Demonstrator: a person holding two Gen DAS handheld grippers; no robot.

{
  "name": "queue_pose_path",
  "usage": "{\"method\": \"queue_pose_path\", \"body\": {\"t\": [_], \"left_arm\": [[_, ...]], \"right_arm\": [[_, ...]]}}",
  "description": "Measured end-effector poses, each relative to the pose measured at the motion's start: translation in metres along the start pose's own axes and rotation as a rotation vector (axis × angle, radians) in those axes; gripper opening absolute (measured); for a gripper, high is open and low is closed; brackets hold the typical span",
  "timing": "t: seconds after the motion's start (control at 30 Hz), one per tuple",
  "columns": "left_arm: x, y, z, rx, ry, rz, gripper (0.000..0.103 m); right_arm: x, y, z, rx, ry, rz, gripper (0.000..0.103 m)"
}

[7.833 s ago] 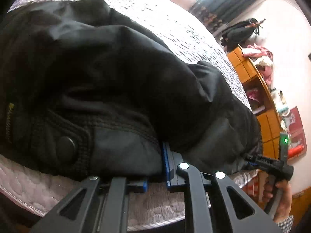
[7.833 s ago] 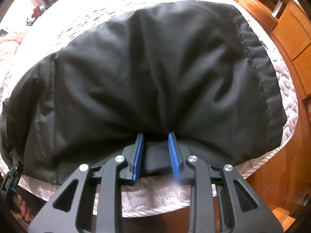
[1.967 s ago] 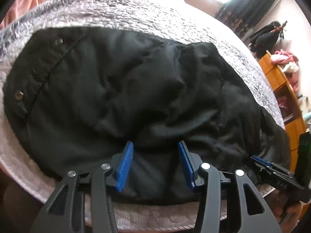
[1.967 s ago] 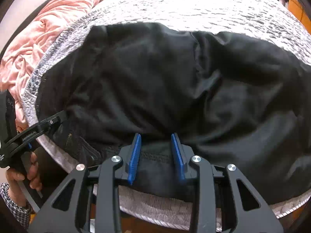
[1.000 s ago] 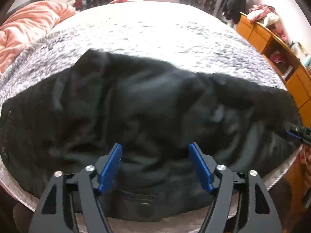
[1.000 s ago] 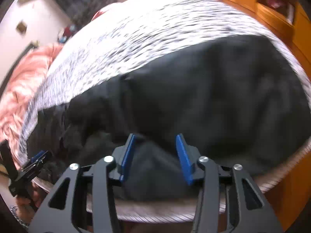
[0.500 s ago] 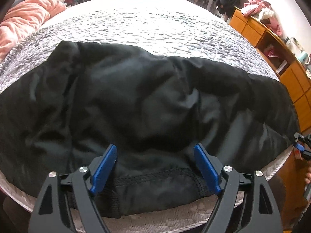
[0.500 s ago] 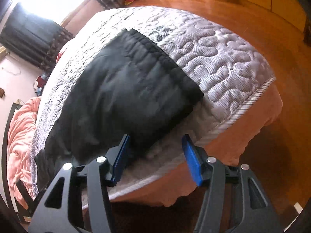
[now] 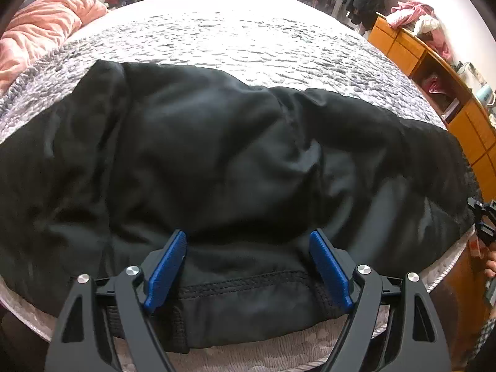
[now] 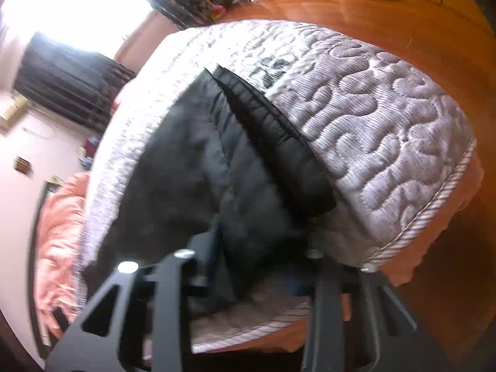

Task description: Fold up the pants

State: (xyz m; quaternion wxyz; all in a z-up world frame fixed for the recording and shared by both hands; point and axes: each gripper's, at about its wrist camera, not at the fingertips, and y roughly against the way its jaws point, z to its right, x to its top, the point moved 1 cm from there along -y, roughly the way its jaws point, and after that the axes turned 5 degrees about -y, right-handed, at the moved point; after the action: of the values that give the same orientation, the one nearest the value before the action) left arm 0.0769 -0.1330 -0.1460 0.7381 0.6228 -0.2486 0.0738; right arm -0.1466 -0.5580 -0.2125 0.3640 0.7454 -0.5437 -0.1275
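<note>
Black pants [image 9: 235,161] lie folded lengthwise across the near edge of a grey quilted bed [image 9: 248,40]. My left gripper [image 9: 248,266] is open wide, its blue pads either side of the stitched waistband at the near edge, holding nothing. My right gripper [image 10: 263,248] is at the bed's right corner, over the leg-hem end of the pants [image 10: 217,170]. Its jaws stand apart with black cloth between them, and the frame is blurred. The right gripper also shows at the right edge of the left wrist view [image 9: 483,217].
An orange-pink duvet [image 9: 37,37] lies at the bed's far left. Wooden cabinets [image 9: 434,71] with clothes on top run along the right wall. Wooden floor [image 10: 418,31] surrounds the bed corner. Dark curtains [image 10: 71,71] hang at the far window.
My left gripper let go of the waistband, opened wide and now hovers steady. My right gripper let go, swung to the bed's right corner and moved in onto the leg hem.
</note>
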Motion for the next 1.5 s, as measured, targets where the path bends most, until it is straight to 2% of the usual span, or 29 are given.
{"method": "queue_pose_path", "body": {"t": [0.03,0.1,0.2,0.33,0.37,0.4,0.43,0.47,0.53,0.67,0.8,0.9,1.07,1.17,1.27,1.3,1.33,1.43,1.5], "left_arm": [[0.000,0.000,-0.001,-0.003,0.001,0.001,0.082],[-0.001,0.003,-0.003,-0.007,0.003,0.001,0.082],[-0.003,0.011,-0.010,-0.006,0.030,0.011,0.082],[-0.005,0.027,-0.032,0.093,0.067,0.064,0.082],[-0.006,0.024,-0.037,0.121,0.072,0.047,0.082],[-0.007,0.014,-0.050,0.150,0.103,-0.016,0.082],[-0.008,0.009,-0.061,0.130,0.149,-0.053,0.079],[-0.010,0.010,-0.073,0.080,0.205,-0.042,0.077],[-0.011,0.023,-0.088,0.050,0.270,0.002,0.077],[-0.009,0.051,-0.108,0.073,0.288,0.063,0.077],[-0.016,0.076,-0.134,0.098,0.322,0.107,0.080],[-0.028,0.088,-0.154,0.141,0.335,0.114,0.084],[-0.045,0.097,-0.175,0.178,0.342,0.121,0.084],[-0.048,0.099,-0.183,0.187,0.344,0.121,0.085],[-0.051,0.097,-0.190,0.174,0.354,0.110,0.086],[-0.051,0.096,-0.190,0.164,0.355,0.106,0.086],[-0.053,0.095,-0.192,0.158,0.354,0.105,0.086],[-0.054,0.094,-0.190,0.144,0.347,0.107,0.086],[-0.054,0.094,-0.190,0.137,0.349,0.111,0.086]], "right_arm": [[0.001,0.004,0.001,0.031,-0.008,0.009,0.015],[0.001,0.017,-0.004,0.090,-0.011,0.044,0.013],[0.002,0.033,-0.020,0.128,0.003,0.086,0.011],[-0.002,0.053,-0.067,0.153,0.077,0.134,0.010],[-0.003,0.055,-0.079,0.164,0.095,0.140,0.010],[-0.006,0.058,-0.092,0.174,0.115,0.146,0.010],[-0.010,0.063,-0.109,0.178,0.150,0.150,0.010],[-0.016,0.067,-0.127,0.174,0.193,0.155,0.010],[-0.031,0.072,-0.169,0.166,0.311,0.168,0.010],[-0.078,0.068,-0.247,0.177,0.528,0.146,0.010],[-0.141,0.042,-0.310,0.155,0.742,0.083,0.010],[-0.196,-0.001,-0.345,0.130,0.865,-0.025,0.010],[-0.268,-0.057,-0.357,0.029,0.970,-0.163,0.011],[-0.298,-0.089,-0.346,-0.025,0.984,-0.238,0.012],[-0.315,-0.107,-0.336,-0.048,1.010,-0.292,0.030],[-0.318,-0.107,-0.334,-0.036,1.008,-0.313,0.046],[-0.321,-0.105,-0.332,-0.006,0.993,-0.333,0.051],[-0.319,-0.084,-0.330,0.080,0.963,-0.347,0.056],[-0.320,-0.073,-0.331,0.078,0.966,-0.323,0.056]]}}
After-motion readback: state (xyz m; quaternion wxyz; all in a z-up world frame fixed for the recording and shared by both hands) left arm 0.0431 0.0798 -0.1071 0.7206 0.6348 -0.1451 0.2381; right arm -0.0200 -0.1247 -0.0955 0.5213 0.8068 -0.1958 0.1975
